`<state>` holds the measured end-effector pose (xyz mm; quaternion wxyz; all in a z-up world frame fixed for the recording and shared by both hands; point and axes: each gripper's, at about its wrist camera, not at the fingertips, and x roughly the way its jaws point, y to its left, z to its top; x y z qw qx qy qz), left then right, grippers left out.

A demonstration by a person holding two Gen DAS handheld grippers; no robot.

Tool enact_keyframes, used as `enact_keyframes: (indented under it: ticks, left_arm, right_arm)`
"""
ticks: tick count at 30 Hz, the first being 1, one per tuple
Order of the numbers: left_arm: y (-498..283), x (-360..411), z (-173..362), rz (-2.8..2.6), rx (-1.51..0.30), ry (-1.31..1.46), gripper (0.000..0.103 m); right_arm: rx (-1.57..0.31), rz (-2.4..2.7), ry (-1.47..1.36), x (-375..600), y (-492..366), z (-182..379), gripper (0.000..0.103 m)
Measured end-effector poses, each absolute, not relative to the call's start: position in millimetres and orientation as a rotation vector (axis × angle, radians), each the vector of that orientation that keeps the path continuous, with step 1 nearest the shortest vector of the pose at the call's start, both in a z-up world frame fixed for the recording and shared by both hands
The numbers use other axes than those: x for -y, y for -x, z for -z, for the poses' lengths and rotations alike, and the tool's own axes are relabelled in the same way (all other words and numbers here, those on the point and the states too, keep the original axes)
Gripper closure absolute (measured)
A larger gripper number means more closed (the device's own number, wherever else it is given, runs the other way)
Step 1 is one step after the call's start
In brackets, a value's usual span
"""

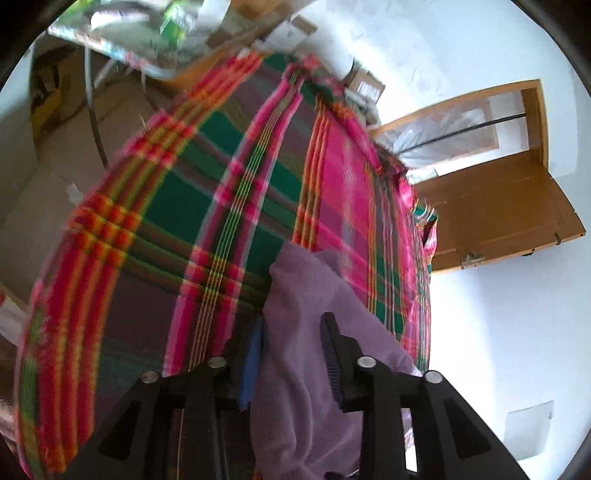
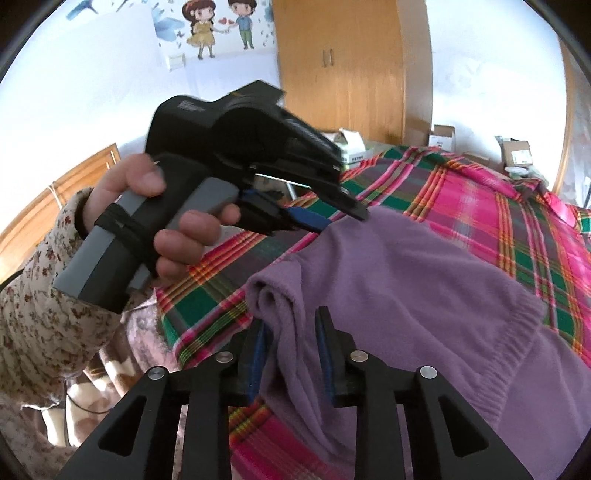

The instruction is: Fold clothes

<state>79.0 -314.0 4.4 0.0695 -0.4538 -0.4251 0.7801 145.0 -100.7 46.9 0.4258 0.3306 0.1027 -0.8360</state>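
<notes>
the left gripper (image 2: 332, 218) pinches the far edge of the purple sweater (image 2: 406, 280) lying on the plaid blanket (image 2: 480, 199); the right gripper (image 2: 291, 354) clamps a bunched fold nearer. mid-fold, i judge; next both should carry the cloth across together.

This is a home bedroom: a bed with a plaid blanket (image 2: 480, 206), a wooden wardrobe (image 2: 343, 66), a cartoon wall sticker (image 2: 221, 26) and a wooden door (image 1: 491, 206).
</notes>
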Motion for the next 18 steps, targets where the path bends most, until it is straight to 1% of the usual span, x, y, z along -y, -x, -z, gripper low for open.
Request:
enact_keyframes:
  ticks: [5,8,10,12,18]
  left_arm:
    - [-95.7,288.7,-42.5,-2.451,1.135,1.299,0.068]
    - [-89.5,256.7,-56.1,-2.412,1.082,1.264,0.068]
    - [-87.5,235.8,-62.8,-2.390,1.028,1.246,0.068]
    - [-80.3,207.1,-65.6,-2.352,0.929,1.257,0.068]
    - [-61.0,120.3,-46.7,-2.183,0.697,1.397,0.068]
  right_arm:
    - [-0.091,2.158,-0.836,43.3,-138.4,-63.2,0.076]
    - [-0.053,2.305,-0.815,-0.1,-138.4,-70.6,0.076]
    - [-0.061,2.406,-0.850,-27.5,-135.0,-67.2,0.076]
    - [-0.067,2.517,-0.923,-58.5,-126.9,-55.5,0.076]
    - [0.122,2.694,-1.126,-141.6,-108.1,-31.0,0.076]
